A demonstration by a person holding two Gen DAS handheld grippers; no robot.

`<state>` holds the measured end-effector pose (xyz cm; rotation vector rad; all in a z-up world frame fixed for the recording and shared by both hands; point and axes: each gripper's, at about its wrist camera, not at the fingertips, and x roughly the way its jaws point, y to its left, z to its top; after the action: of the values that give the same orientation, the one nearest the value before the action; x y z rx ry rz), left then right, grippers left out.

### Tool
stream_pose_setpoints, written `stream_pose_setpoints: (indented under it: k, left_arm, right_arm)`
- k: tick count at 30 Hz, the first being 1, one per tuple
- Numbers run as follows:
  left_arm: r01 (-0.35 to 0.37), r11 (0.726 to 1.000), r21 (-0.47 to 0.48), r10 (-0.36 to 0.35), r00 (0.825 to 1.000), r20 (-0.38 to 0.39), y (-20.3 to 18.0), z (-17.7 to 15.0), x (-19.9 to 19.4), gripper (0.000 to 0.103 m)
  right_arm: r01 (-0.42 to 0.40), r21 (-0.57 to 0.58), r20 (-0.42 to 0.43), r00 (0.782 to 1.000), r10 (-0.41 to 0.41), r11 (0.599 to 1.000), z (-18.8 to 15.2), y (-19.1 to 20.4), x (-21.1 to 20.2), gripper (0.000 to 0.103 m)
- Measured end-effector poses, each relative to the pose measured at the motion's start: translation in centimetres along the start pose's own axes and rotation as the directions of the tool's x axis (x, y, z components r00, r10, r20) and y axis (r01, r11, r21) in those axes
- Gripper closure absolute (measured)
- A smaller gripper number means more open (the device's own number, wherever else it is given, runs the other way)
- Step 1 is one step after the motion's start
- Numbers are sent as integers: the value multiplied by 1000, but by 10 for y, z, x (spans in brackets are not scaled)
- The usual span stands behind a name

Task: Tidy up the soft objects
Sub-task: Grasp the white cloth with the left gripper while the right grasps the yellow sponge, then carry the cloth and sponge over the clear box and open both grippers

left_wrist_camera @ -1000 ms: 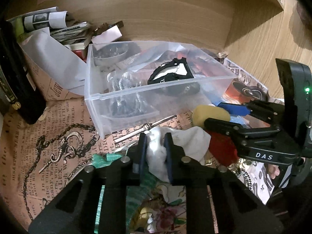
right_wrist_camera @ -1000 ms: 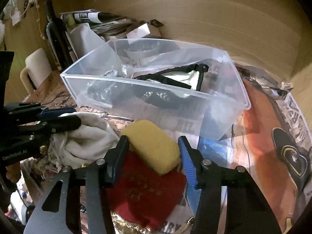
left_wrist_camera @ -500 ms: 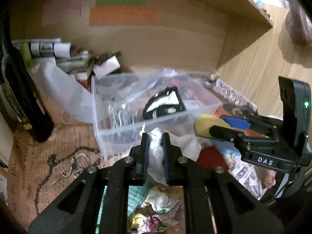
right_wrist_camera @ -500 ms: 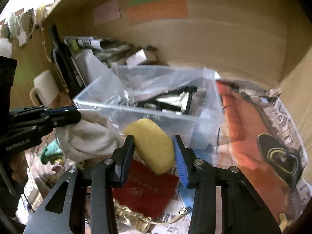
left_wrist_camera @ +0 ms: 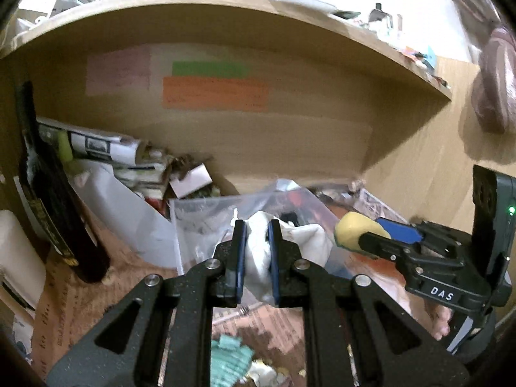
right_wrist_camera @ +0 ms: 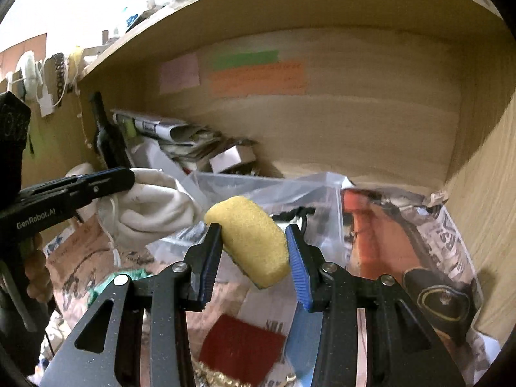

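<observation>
My left gripper (left_wrist_camera: 257, 225) is shut on a crumpled white cloth (left_wrist_camera: 258, 258) and holds it in the air in front of the clear plastic bin (left_wrist_camera: 196, 225). My right gripper (right_wrist_camera: 254, 229) is shut on a yellow sponge (right_wrist_camera: 251, 235) and holds it up over the near side of the bin (right_wrist_camera: 290, 190). In the left wrist view the sponge (left_wrist_camera: 350, 232) and right gripper (left_wrist_camera: 371, 237) are at the right. In the right wrist view the cloth (right_wrist_camera: 151, 206) and left gripper (right_wrist_camera: 122, 177) are at the left.
A dark bottle (left_wrist_camera: 48, 200) stands at the left. Rolled newspapers and boxes (left_wrist_camera: 129, 158) are piled against the wooden back wall. A red cloth (right_wrist_camera: 238, 345), a green knit piece (left_wrist_camera: 229, 361) and printed paper (right_wrist_camera: 403, 242) lie on the desk. A shelf (left_wrist_camera: 225, 3) runs overhead.
Both grippers have risen from the desk, the left lifting the white cloth and the right lifting the yellow sponge. The bin now sits lower in both views.
</observation>
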<state>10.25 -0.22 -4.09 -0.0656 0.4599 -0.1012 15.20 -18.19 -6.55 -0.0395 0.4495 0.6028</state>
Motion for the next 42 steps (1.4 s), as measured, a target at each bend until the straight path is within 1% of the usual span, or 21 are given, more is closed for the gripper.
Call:
stream_pose_setpoints:
  k: [5,9,10,14,18,24,28,32,34,36,37,38,39,40,42]
  left_arm:
    - [-24,1000,-3,24,1000,-10,5,9,19,91]
    - [-50,999,-7,50,998,-47,11,13,46,91]
    - [-44,999,-12,43,997,-63,11,13,51,91]
    - [-56,998,-13,54,993,-110,15,12,76,91]
    - [-94,996,-6,91,983,-157,16,6,103,91]
    - [-114,993,-8,110,969,-222,20,-1,132,91]
    - [-108,994,12,108,961,-253,17,-5,142,90]
    - [-109,993,34,114,957,-265,13,-9,144,89]
    - [-100,994,42,108,955,-275,12,-9,144,86]
    - [-95,994,46,105,953,-283,11,-9,143,84]
    - [-95,994,46,105,952,-286,10,-9,143,80]
    - [-93,995,44,101,952,-288,10,-8,141,79]
    - [-90,995,42,99,952,-289,10,-8,139,74]
    - [-88,995,38,95,953,-287,10,-7,135,71]
    - [-83,996,34,90,957,-276,10,-5,128,62]
  right_arm:
    - [14,9,-1,1000,-14,1000,8,-3,13,66]
    - [30,18,-13,999,-30,999,11,-8,27,66]
    - [32,19,-18,999,-32,999,11,-10,30,66]
    - [52,25,-50,997,-50,998,11,-15,46,66]
    - [67,27,-93,994,-64,997,7,-22,64,66]
    - [94,26,-151,984,-89,995,0,-29,84,65]
    - [96,23,-178,980,-90,995,-3,-30,92,63]
    - [98,5,-191,977,-95,995,-4,-27,95,63]
    - [98,-5,-192,977,-97,995,-4,-25,95,61]
    - [98,-10,-193,976,-98,995,-4,-24,94,56]
    - [98,-10,-191,977,-98,995,-3,-24,94,54]
    - [98,-9,-187,977,-98,995,-3,-24,92,49]
    - [99,-8,-178,979,-99,995,-2,-23,89,45]
    - [100,-6,-171,980,-100,995,-1,-23,87,42]
    - [101,-5,-146,984,-100,995,2,-22,79,37]
